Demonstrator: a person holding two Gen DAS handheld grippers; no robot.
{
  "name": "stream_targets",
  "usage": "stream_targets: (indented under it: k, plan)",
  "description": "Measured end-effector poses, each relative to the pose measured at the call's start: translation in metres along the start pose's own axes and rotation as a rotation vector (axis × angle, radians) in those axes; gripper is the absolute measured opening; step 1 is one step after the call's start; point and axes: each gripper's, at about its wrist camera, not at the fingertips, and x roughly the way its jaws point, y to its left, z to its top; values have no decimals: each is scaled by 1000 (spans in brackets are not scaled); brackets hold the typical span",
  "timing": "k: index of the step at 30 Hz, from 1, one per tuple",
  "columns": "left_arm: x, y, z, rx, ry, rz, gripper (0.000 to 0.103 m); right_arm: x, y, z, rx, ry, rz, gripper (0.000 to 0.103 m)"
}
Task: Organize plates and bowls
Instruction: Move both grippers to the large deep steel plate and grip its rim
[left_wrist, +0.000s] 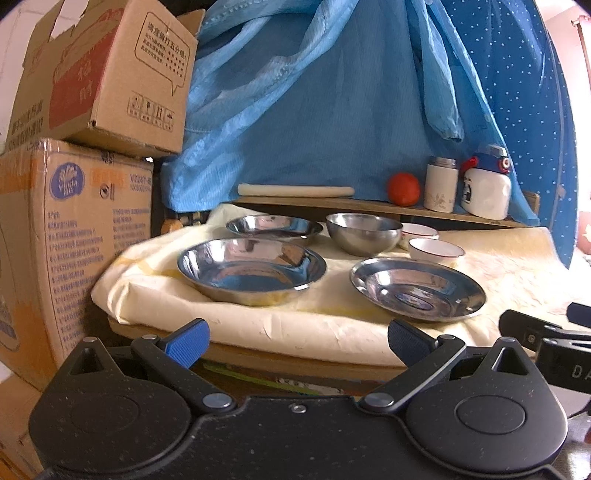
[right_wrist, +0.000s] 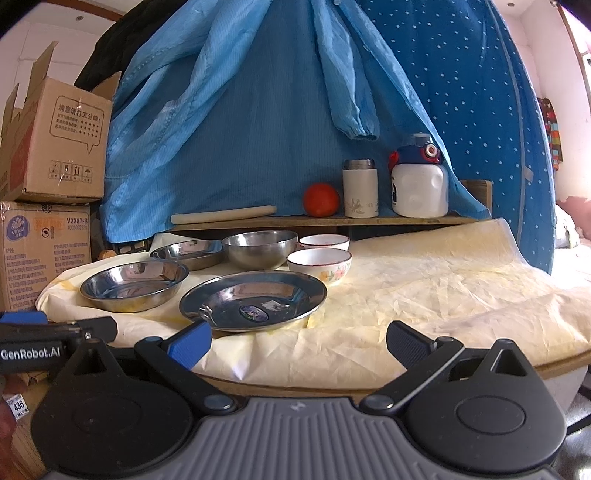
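Item: three steel plates (right_wrist: 253, 299), one steel bowl (right_wrist: 260, 249) and two china bowls (right_wrist: 319, 264) lay on my cloth-covered table (right_wrist: 424, 295), both hand-held grippers (left_wrist: 297, 341) (right_wrist: 299, 341) spread empty; risk judged: slick rims slipping, loose cloth dragging.

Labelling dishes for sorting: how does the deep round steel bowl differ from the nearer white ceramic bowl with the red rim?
The deep round steel bowl is bare reflective metal and the larger; the white ceramic bowl with the red rim is matte, floral-printed and smaller. The steel one sits farther back. Both stand upright and empty on the cream cloth.
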Motion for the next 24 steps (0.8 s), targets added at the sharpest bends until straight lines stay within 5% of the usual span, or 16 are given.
stream_targets:
  k: [13,24]
  plan:
    - [43,25,42,-39,-10,97,102,45,-5,31,-79,4,71,103]
    - [101,62,67,-54,79,166,102,106,4,63,-165,54,190,103]
